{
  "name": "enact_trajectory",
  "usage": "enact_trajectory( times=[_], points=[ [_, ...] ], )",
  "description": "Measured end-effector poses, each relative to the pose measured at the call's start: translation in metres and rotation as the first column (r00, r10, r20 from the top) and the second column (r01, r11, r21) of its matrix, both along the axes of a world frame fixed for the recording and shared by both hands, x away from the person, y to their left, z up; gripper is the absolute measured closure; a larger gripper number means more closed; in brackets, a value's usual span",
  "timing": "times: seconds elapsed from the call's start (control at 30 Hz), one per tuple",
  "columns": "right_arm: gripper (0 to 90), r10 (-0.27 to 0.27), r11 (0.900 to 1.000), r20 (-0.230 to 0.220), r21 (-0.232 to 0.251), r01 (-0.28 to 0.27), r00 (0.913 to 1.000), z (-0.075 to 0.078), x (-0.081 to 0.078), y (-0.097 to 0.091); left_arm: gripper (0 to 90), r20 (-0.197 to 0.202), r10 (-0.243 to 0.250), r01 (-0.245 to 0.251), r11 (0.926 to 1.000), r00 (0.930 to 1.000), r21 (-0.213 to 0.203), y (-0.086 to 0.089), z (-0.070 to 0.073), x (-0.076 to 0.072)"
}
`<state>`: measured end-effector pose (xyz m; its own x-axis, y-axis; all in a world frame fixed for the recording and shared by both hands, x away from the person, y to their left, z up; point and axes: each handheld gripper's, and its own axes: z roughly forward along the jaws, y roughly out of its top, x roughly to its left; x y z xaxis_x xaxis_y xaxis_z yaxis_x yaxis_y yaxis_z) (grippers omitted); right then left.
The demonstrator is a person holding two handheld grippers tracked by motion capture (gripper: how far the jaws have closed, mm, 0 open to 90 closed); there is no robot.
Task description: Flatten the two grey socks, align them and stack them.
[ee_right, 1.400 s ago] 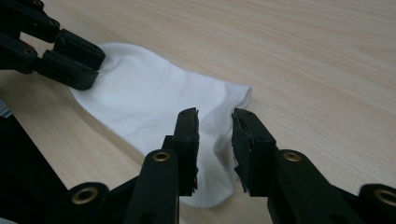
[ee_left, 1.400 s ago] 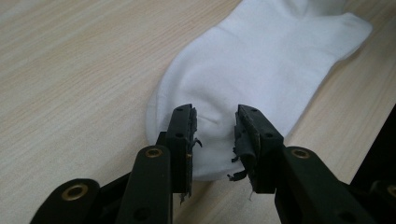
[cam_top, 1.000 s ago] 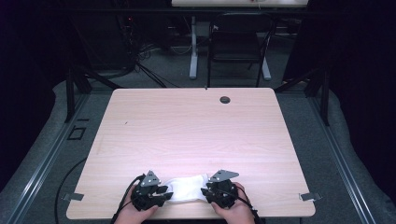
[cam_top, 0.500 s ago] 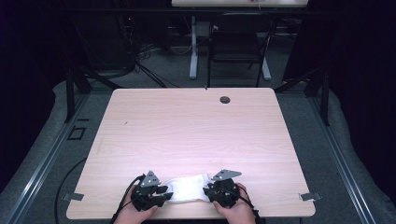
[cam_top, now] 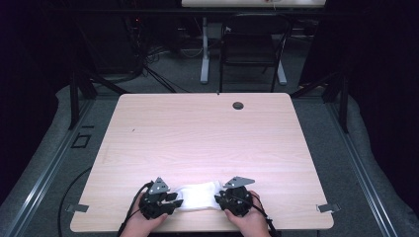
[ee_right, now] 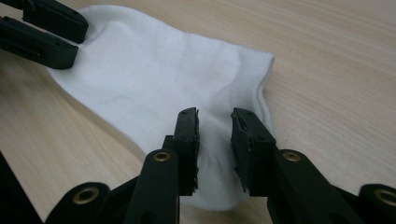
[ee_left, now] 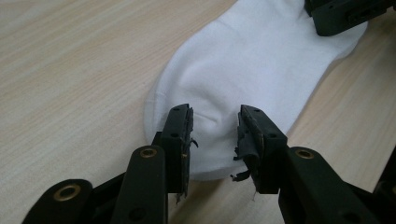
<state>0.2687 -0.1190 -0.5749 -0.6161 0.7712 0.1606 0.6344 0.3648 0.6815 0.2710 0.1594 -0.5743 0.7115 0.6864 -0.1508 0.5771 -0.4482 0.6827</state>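
Left gripper: at the near edge of the tabletop, held by the person's left hand; its jaws stand apart over one rounded end of the sock, cloth showing in the gap between them, the pads not pressing on it.
Right gripper: at the same near edge, held by the right hand; its jaws have just been closing a little yet stand apart, over the other end of the sock, cloth visible between them and not pinched.
Sock: white, lying flat on the tabletop between the two grippers, close to the near edge; in the left gripper view its rounded end lies under the jaws, in the right gripper view its straight hemmed edge lies just beside the jaws.
Tabletop: light wood grain, bare beyond the sock.
Round hole: dark, near the far edge of the tabletop, well apart from the sock.
Chair: dark, on the floor behind the tabletop.
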Motion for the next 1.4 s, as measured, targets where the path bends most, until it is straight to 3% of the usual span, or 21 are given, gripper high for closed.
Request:
enact_trajectory(
  times=[0.4, 0.53, 0.73, 1.13, 1.4],
  points=[
    [70.6, -0.006, 0.9996, 0.015, -0.027, 0.006, 0.9999, 0.001, 0.015, 0.005, 62.3, 0.009, 0.029, -0.029, 0.9995, 0.9995, -0.016, 0.001, -0.001, 0.019],
    [66.9, -0.004, 0.9998, 0.023, -0.017, 0.004, 0.9997, 0.001, 0.014, 0.006, 57.6, 0.010, 0.025, -0.024, 0.9994, 0.9996, -0.026, 0.002, -0.001, 0.019],
    [60.5, -0.010, 0.9983, 0.065, 0.058, 0.006, 0.9978, 0.010, 0.008, 0.002, 49.8, 0.022, 0.035, -0.034, 0.9980, 0.9991, -0.054, 0.003, 0.005, 0.016],
    [54.9, -0.039, 0.9947, 0.091, 0.099, 0.030, 0.9951, 0.026, 0.006, -0.018, 46.9, 0.035, 0.114, -0.110, 0.9891, 0.9929, -0.098, 0.030, 0.018, 0.016],
    [53.3, -0.059, 0.9954, 0.109, 0.082, 0.050, 0.9923, 0.028, 0.003, -0.029, 46.3, 0.034, 0.149, -0.145, 0.9841, 0.9883, -0.103, 0.043, 0.019, 0.018]
  ],
)
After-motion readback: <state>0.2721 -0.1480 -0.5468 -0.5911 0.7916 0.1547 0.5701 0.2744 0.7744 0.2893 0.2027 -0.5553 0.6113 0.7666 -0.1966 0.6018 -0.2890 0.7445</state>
